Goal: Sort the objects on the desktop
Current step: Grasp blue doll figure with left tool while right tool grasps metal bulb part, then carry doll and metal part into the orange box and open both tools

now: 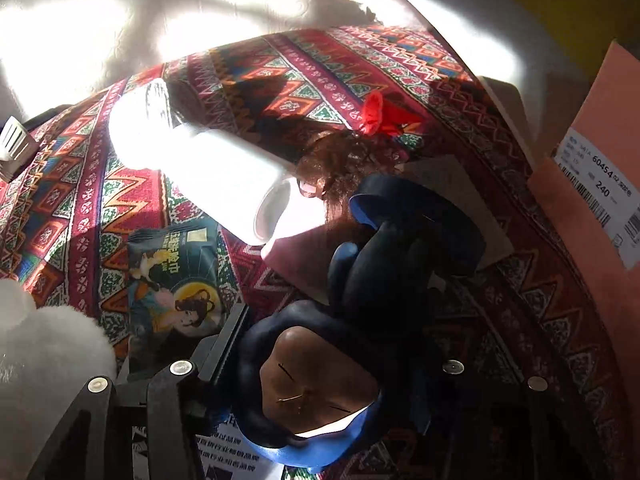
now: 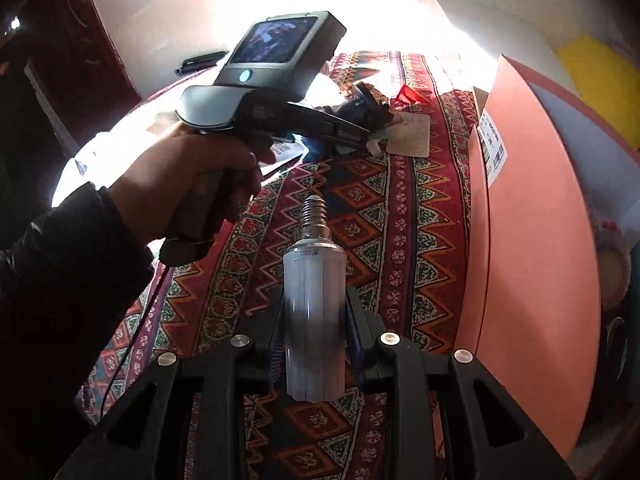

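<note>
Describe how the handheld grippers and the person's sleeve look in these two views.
The left gripper is a grey pistol-grip unit topped by a dark box with a small lit screen and a round glowing button. The sleeve is dark. The right gripper has black angular finger frames with silver round bolts and blue-edged pads.

Beyond the jaws, the counter (image 2: 404,208) lies under a woven cloth (image 1: 280,72) of red, orange, green and blue bands with zigzags and diamonds. Hard sunlight falls across its far end, bleaching the pale textured wall (image 1: 80,12) behind it almost white (soft crossing shadows lie over that glare). To the right of the jaws a salmon-pink panel (image 2: 532,240) stands along the counter's edge, with a white barcode label (image 2: 494,148) stuck on its near face. Past the panel a patch of yellow (image 2: 600,80) shows. Far left of the jaws, dark reddish woodwork (image 2: 96,40) rises in shadow.
</note>
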`<move>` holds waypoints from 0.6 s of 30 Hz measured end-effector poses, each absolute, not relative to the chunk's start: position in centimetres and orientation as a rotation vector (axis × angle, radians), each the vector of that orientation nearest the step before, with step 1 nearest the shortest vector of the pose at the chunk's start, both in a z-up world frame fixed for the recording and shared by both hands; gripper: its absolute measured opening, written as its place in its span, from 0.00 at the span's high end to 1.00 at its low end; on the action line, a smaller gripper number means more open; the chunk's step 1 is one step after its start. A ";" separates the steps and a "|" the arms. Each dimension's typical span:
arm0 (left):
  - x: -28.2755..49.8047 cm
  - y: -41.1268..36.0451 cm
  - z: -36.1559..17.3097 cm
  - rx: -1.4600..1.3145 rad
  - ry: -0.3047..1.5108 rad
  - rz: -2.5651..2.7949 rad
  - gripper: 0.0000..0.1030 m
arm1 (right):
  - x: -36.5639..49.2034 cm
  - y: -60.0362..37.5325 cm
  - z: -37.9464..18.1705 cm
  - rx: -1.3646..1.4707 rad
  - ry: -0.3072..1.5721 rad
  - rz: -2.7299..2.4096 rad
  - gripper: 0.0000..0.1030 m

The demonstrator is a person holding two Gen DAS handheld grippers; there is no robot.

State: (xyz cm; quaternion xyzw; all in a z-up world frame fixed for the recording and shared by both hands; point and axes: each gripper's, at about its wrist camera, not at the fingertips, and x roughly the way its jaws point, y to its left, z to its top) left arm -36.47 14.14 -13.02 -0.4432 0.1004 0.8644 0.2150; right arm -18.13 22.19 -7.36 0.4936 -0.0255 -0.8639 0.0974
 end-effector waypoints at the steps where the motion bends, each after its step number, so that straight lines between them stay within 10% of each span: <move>1: -35.3 13.5 -12.7 -1.215 0.261 2.408 0.45 | -18.2 22.3 -7.4 1.461 -0.079 -2.559 0.72; 18: -15.3 1.1 -0.8 -0.913 -0.072 2.600 0.45 | -14.2 20.0 -1.3 1.217 -0.120 -2.641 0.72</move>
